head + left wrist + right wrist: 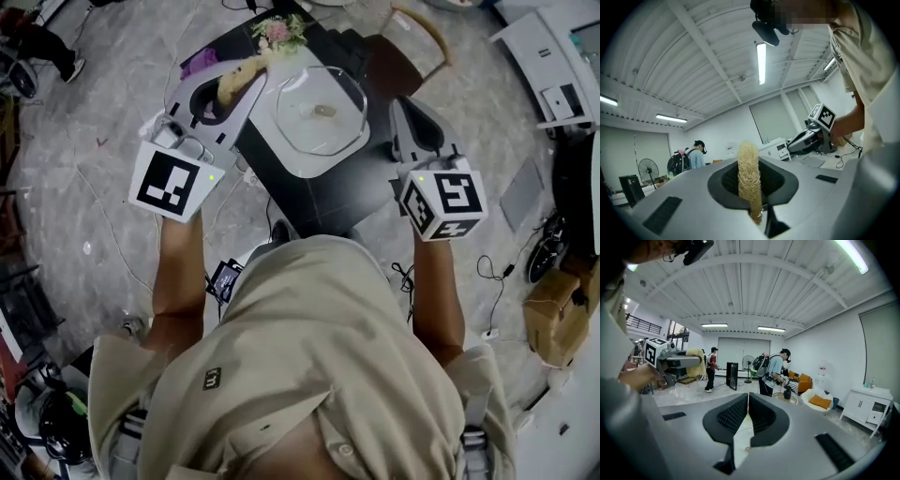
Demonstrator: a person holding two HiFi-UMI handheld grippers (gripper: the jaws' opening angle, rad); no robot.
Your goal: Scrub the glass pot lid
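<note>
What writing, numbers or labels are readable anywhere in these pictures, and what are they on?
No readable words or numbers in any view.
The left cube and the right cube: black-and-white square patterns, not letters.
On the shirt, a small emblem: too small to read.

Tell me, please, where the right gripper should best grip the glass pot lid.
Probably the right-hand rim of the glass pot lid, coming from the right gripper's side. The lid lies flat on the dark table, that edge is nearest, and this leaves the centre free for the loofah.
</note>
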